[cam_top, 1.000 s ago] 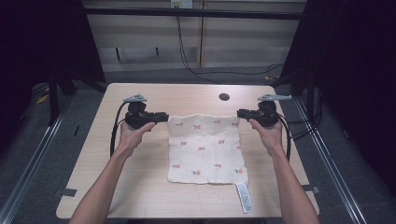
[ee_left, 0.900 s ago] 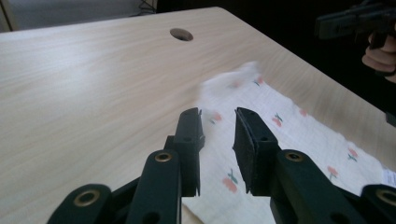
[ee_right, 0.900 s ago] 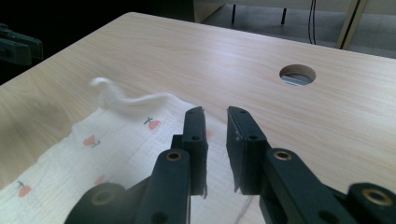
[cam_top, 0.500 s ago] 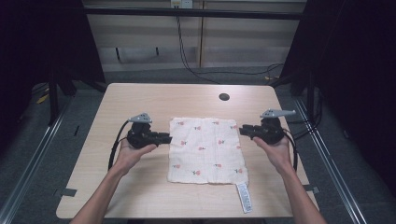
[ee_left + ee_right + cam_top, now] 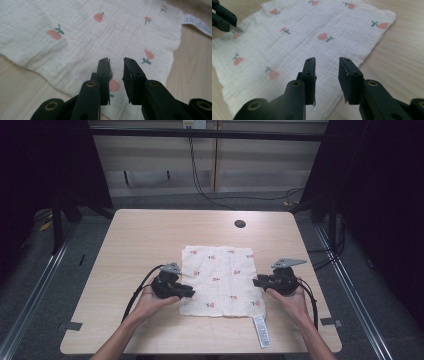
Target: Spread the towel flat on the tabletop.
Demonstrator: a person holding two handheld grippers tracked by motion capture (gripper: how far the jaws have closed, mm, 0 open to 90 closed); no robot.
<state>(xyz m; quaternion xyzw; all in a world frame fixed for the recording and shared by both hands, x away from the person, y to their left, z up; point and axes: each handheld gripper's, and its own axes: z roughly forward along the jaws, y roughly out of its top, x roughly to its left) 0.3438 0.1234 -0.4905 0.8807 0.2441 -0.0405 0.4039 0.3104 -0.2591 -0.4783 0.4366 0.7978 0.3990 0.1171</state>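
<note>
Cloth point(image 5: 222, 280), white with small red flower prints, lies flat on the table point(image 5: 135, 240) in the high view; a label strip point(image 5: 261, 331) trails from its near right corner. Left gripper point(image 5: 187, 292) and right gripper point(image 5: 257, 281) sit at its near side edges. Left gripper view: jaws parted, empty, poised above the cloth's edge. Right gripper view: jaws likewise parted, holding nothing, over the opposite edge. Judged: no fold begun; grasping and any folding remain.

cloth point(image 5: 82, 37): running off the left gripper view's top and left edges | left gripper point(image 5: 116, 65): jaws hiding 1 flower print | label point(image 5: 260, 331): text looking too small to read
</note>
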